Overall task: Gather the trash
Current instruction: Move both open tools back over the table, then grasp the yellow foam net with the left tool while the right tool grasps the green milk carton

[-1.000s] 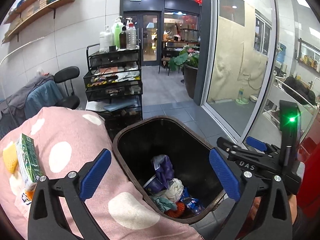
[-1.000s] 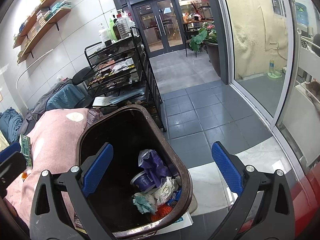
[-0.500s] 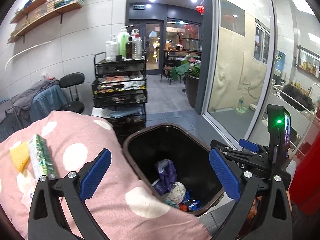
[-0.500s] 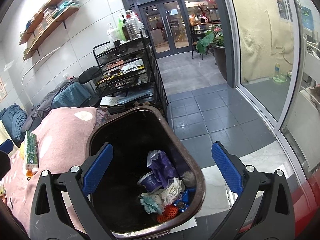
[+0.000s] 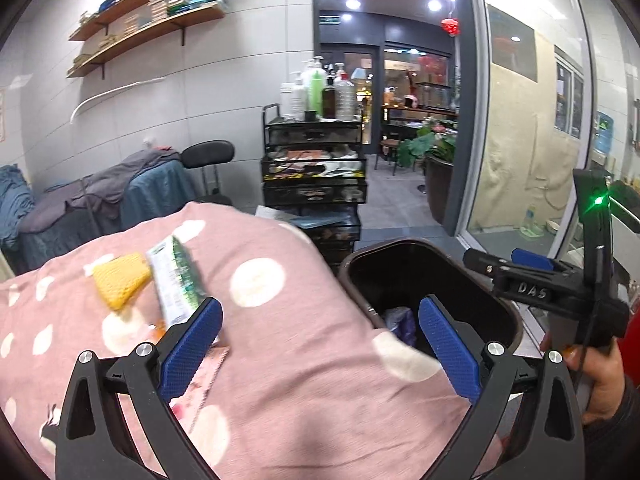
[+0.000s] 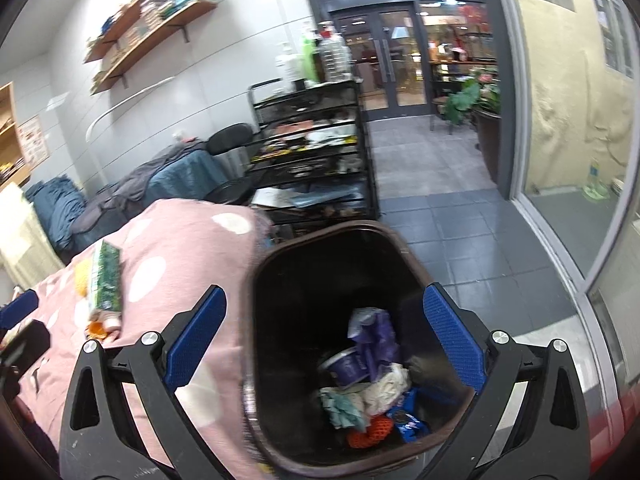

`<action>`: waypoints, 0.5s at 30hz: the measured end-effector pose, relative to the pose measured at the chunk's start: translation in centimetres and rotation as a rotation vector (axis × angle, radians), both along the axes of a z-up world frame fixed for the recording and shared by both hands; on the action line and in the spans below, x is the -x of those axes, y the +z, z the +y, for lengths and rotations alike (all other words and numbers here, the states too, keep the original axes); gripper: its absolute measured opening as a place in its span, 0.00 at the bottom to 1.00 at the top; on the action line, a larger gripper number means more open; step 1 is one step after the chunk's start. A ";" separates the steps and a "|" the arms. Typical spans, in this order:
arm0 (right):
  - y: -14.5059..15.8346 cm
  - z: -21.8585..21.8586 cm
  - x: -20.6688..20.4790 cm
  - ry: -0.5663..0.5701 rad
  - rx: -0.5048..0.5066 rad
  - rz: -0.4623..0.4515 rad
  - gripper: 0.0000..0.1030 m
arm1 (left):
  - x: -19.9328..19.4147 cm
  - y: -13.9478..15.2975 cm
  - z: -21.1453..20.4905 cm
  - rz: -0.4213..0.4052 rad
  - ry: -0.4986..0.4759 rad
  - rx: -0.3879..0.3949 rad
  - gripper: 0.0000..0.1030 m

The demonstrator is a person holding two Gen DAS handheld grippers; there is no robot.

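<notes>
**Both claws released beside the bin**

The left gripper [image 5: 318, 334] hangs spread wide and empty over a pink polka-dot blanket [image 5: 280, 380]. The right gripper [image 6: 324, 338] is likewise released, holding nothing, above a dark brown plastic trash bin [image 6: 404, 252] with crumpled wrappers and a purple cup at its bottom. Farther up the blanket lie a green-and-white carton [image 5: 176, 280] and, touching it, a yellow sponge wedge [image 5: 120, 280]. Beyond stands a black wire cart [image 5: 314, 168] topped with bottles.
</notes>
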State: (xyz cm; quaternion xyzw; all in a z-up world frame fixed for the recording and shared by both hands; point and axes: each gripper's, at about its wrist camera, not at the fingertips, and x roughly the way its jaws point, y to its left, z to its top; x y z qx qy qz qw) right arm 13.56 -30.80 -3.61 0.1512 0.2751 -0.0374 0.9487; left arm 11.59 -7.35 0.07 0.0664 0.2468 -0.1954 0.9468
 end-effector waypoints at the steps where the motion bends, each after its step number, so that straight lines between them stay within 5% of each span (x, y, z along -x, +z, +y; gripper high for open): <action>1: 0.2 0.6 -0.2 0.018 0.001 0.002 0.95 | 0.0 -0.1 0.7 0.002 0.014 0.002 0.95; 15: 2.2 10.8 -4.0 0.316 0.046 0.041 0.95 | -2.4 -2.8 11.9 0.148 0.273 0.020 0.95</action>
